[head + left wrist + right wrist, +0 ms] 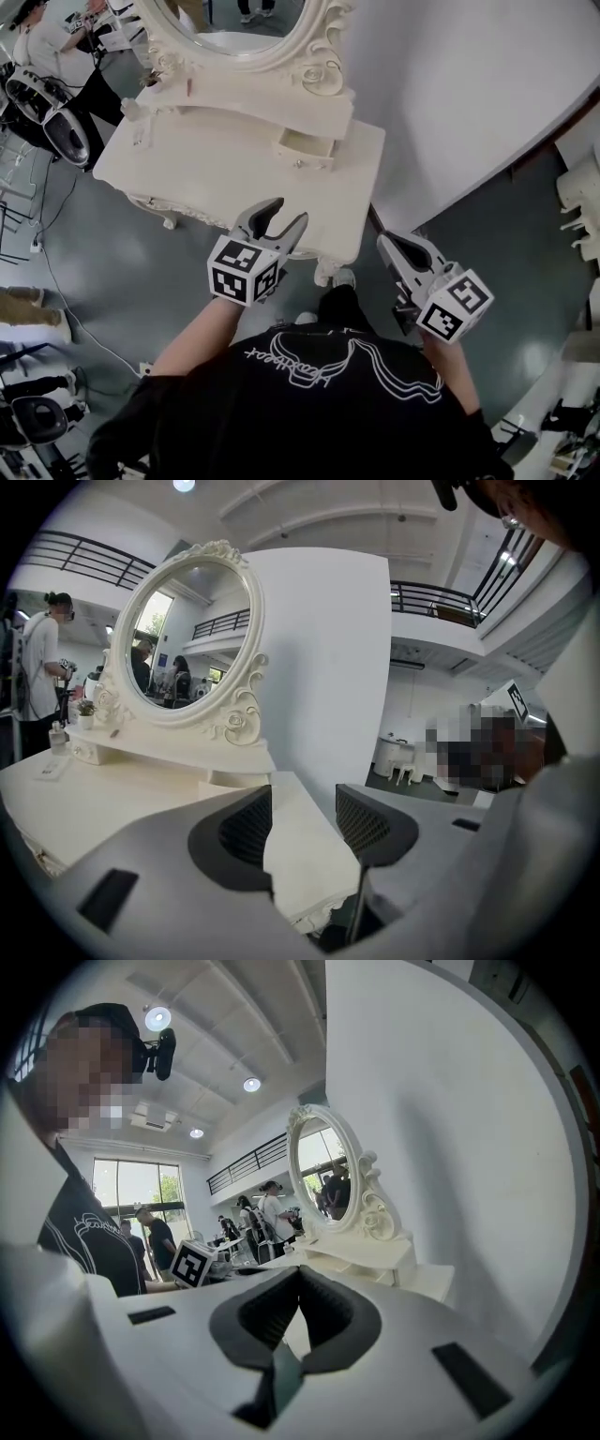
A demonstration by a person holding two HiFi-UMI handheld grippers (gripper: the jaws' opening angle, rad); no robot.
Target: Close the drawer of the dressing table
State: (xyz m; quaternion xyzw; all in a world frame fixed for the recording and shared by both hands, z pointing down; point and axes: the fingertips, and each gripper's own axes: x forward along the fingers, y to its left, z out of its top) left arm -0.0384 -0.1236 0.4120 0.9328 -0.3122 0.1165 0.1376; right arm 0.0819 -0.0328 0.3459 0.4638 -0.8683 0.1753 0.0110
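The cream dressing table [197, 169] stands against a white partition, with an oval mirror [239, 23] on a raised shelf. Under the shelf's right end a small drawer [306, 149] is pulled out a little, its knob facing me. My left gripper [287, 210] hovers open above the tabletop's front right part, short of the drawer, nothing between its pads [246, 829]. In the left gripper view the drawer [232, 778] shows beyond the left gripper [302, 817]. My right gripper [384, 242] hangs shut and empty off the table's right corner; in its own view its tips [298, 1277] meet.
A white partition wall [459, 84] rises behind and to the right of the table. Small items [131, 111] sit on the table's left end. A person [42, 42] and dark equipment [56, 122] stand at the far left. White furniture [581, 202] sits at the right edge.
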